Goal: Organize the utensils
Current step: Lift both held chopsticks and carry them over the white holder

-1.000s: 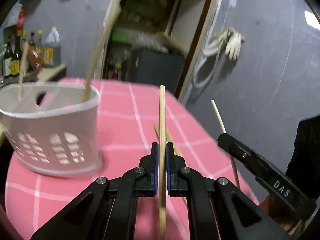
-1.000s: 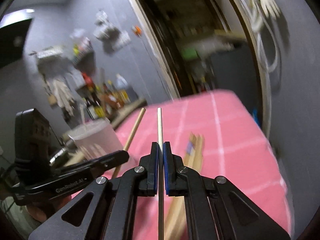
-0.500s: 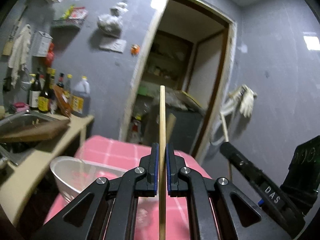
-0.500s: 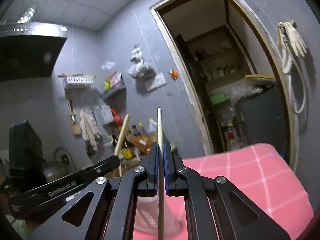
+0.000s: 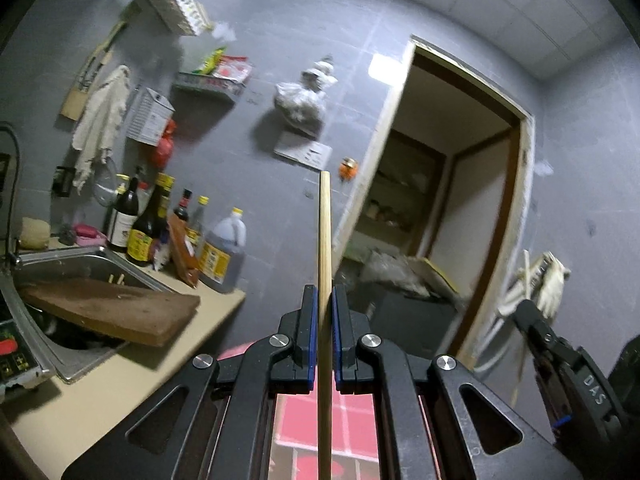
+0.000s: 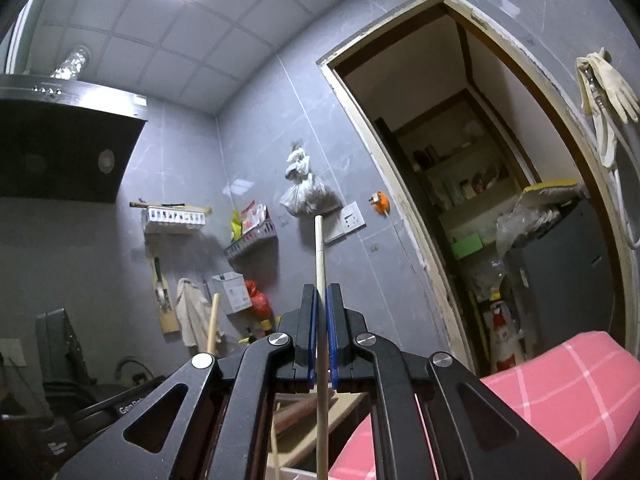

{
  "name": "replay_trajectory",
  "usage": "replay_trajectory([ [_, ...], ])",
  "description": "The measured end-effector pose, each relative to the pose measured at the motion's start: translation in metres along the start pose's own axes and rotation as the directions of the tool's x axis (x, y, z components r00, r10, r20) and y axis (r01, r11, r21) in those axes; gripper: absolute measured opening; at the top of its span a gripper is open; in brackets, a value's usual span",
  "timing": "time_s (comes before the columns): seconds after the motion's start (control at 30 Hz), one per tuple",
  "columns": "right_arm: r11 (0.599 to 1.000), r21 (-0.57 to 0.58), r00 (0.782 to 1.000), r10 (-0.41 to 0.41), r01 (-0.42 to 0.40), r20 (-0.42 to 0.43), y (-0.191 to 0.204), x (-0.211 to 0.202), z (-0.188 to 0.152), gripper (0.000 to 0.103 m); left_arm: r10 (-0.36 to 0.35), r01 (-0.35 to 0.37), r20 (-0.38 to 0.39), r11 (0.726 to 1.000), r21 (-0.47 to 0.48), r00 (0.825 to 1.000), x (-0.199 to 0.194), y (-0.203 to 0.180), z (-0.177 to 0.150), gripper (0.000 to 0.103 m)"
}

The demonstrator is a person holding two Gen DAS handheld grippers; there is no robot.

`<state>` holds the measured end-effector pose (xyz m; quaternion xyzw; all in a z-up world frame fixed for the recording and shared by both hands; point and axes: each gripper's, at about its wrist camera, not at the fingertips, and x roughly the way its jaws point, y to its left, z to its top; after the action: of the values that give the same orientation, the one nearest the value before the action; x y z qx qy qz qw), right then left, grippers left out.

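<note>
Left tongs [image 5: 322, 308] and right tongs [image 6: 321, 308] each clamp a chopstick [image 5: 324, 240] [image 6: 319, 256] running lengthwise out past the tips, both raised above the pink tabletop [image 6: 560, 384] toward the kitchen wall, no holder in either view.

Black left gripper [image 5: 325, 308]: angular arms with triangular cutouts, silver screws at the joints, blue pads on narrow fingers. Same build on the right gripper [image 6: 322, 304]. White lettering "DAS" on one side, "GenRob…" on the other.
</note>
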<state>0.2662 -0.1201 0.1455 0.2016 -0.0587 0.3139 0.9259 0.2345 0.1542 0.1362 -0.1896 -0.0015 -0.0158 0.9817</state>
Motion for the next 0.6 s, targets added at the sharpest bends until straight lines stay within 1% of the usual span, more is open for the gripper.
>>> replay_trajectory([
  [0.13,1.0,0.003,1.0,-0.004,0.004,0.014,-0.003,0.006,-0.003,0.003,0.031,-0.03,0.051,0.999,-0.027,0.998,0.001,0.014,0.001,0.005],
  [0.23,1.0,0.001,1.0,-0.009,0.009,0.021,-0.006,0.009,-0.006,0.003,0.05,-0.047,0.068,0.998,-0.05,0.996,0.004,0.022,0.001,0.005],
  [0.37,1.0,0.014,0.999,0.002,-0.003,0.032,-0.008,0.01,-0.01,0.003,0.083,-0.078,0.104,0.995,-0.055,0.991,0.005,0.025,-0.004,0.005],
  [0.6,1.0,0.022,0.999,-0.005,0.004,0.038,-0.016,0.011,-0.017,0.003,0.127,-0.118,0.122,0.99,-0.081,0.984,0.009,0.03,-0.02,0.005],
])
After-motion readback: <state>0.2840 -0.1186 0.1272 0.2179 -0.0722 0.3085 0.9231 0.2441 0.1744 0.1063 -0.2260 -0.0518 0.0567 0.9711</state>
